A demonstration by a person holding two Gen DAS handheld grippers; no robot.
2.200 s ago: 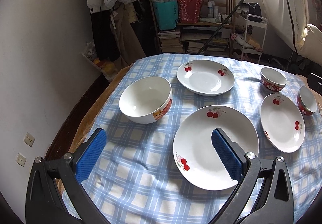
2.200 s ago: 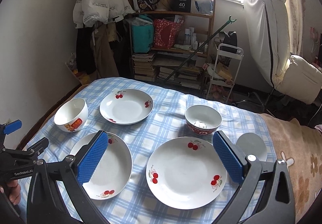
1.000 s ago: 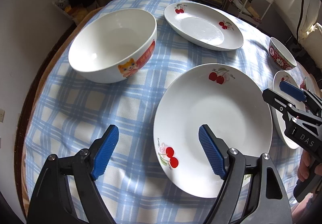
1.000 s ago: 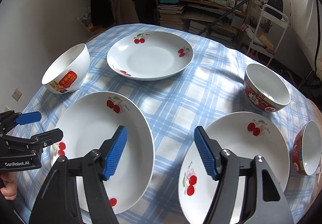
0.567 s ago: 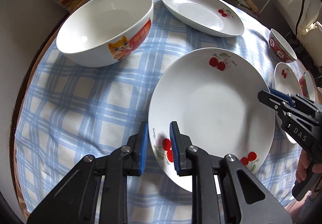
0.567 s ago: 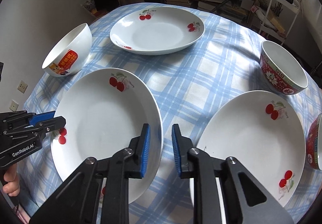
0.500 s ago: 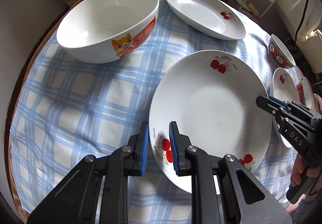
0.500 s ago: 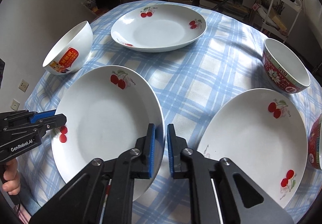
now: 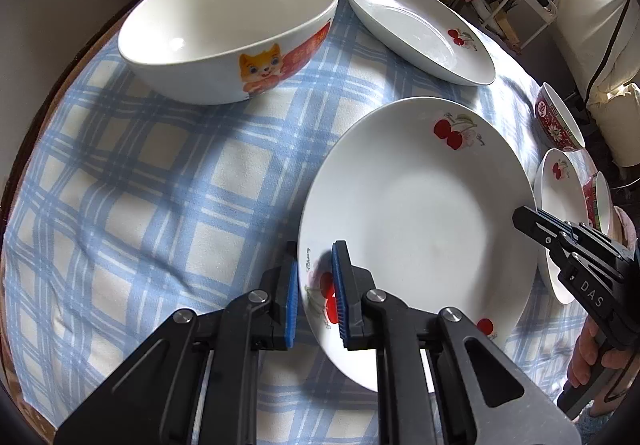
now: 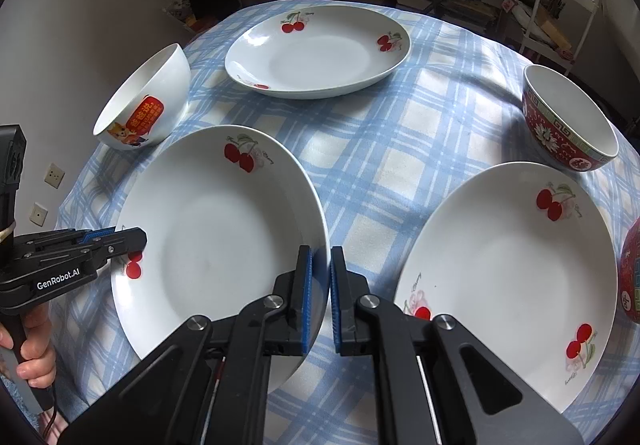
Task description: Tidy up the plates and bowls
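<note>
Cherry plate [image 9: 420, 213] tilted, opposite rims pinched by left tongs [image 9: 314, 293] and right tongs [image 10: 319, 285].

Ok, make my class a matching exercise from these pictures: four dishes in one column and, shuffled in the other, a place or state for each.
1 cat bowl
2 far red bowl
3 near cherry plate
4 far cherry plate

A rim pinched by left gripper and right gripper
B farthest back, untouched
C white, leftmost
D patterned outside, right side

Pairs: 1-C, 2-D, 3-A, 4-B
</note>
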